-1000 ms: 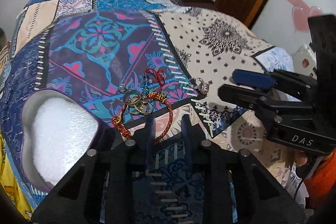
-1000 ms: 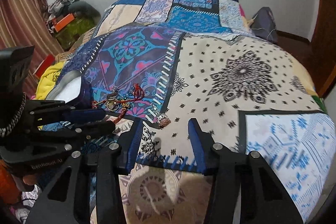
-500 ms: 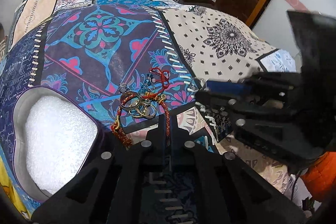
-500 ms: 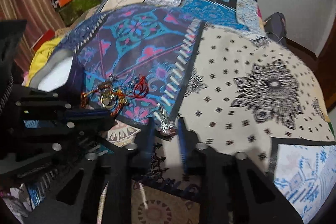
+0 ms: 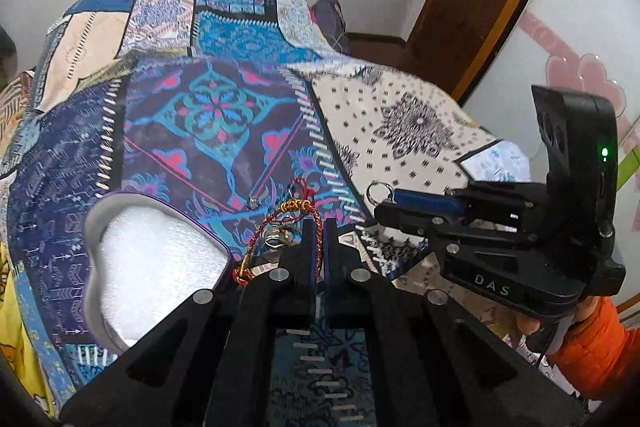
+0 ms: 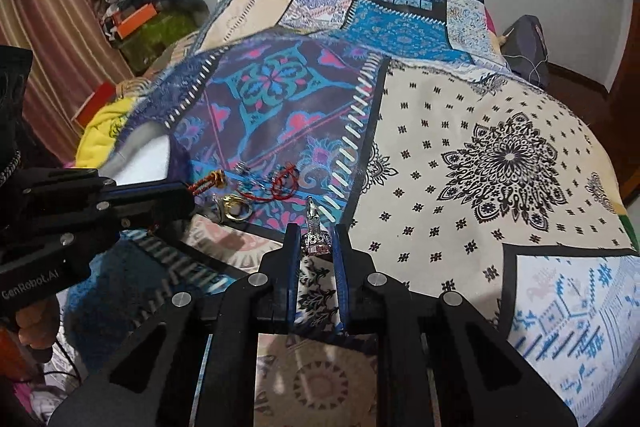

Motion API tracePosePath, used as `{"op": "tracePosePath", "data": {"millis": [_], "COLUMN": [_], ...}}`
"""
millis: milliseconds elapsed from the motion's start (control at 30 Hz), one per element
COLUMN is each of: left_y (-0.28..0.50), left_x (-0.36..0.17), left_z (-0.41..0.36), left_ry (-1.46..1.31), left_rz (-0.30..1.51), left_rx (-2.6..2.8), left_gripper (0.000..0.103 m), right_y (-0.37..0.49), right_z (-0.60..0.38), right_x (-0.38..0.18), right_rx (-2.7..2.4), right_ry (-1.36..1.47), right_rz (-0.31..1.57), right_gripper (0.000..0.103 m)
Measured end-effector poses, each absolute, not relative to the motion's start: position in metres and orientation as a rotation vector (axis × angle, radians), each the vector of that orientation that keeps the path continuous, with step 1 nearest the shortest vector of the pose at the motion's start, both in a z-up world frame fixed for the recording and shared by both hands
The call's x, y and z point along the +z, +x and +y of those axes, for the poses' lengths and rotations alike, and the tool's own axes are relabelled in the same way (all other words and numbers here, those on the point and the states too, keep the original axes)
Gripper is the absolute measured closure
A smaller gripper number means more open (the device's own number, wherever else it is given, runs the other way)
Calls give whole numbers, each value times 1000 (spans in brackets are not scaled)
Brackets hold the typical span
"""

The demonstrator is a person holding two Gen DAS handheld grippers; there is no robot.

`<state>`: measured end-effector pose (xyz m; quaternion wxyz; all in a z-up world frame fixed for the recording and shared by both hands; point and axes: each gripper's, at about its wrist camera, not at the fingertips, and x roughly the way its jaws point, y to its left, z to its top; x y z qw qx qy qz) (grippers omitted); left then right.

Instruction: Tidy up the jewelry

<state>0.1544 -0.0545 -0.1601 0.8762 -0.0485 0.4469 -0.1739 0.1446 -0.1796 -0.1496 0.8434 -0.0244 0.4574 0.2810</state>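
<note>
My left gripper (image 5: 319, 227) is shut on a red-orange braided bracelet (image 5: 280, 213), which hangs lifted off the quilt. Under it lie gold rings (image 5: 280, 237), a thin red cord (image 5: 300, 187) and a small stud (image 5: 253, 202). A heart-shaped box (image 5: 120, 211) lined with white foam sits to the left. My right gripper (image 6: 316, 233) is shut on a silver ring with a stone (image 6: 316, 243). The right wrist view also shows the left gripper (image 6: 188, 193) with the bracelet (image 6: 208, 183), the gold rings (image 6: 236, 207) and the red cord (image 6: 284, 185).
Everything lies on a patchwork quilt (image 6: 500, 155) covering a bed. A dark bag (image 6: 524, 43) sits at the far right edge. Piled clutter (image 6: 152, 7) and a striped curtain (image 6: 52, 19) stand at the left. An orange sleeve (image 5: 592, 343) holds the right gripper.
Both grippers have closed. The left one took the braided bracelet and raised it off the pile. The right one moved onto the silver ring and gripped it.
</note>
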Motion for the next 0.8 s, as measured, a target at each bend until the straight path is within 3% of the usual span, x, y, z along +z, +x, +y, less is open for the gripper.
{"op": "tracePosePath", "data": {"millis": [800], "left_y": [120], "left_x": [-93], "left_z": [16], "left_ry": [-204], "left_rz": [736], "left_rx": [-259], "left_gripper": [102], "right_y": [124], "right_z": [-143], "right_x": [-93], "right_rx": [644], "right_ry": [-26], "right_rz": [822], "right_gripper": [89]}}
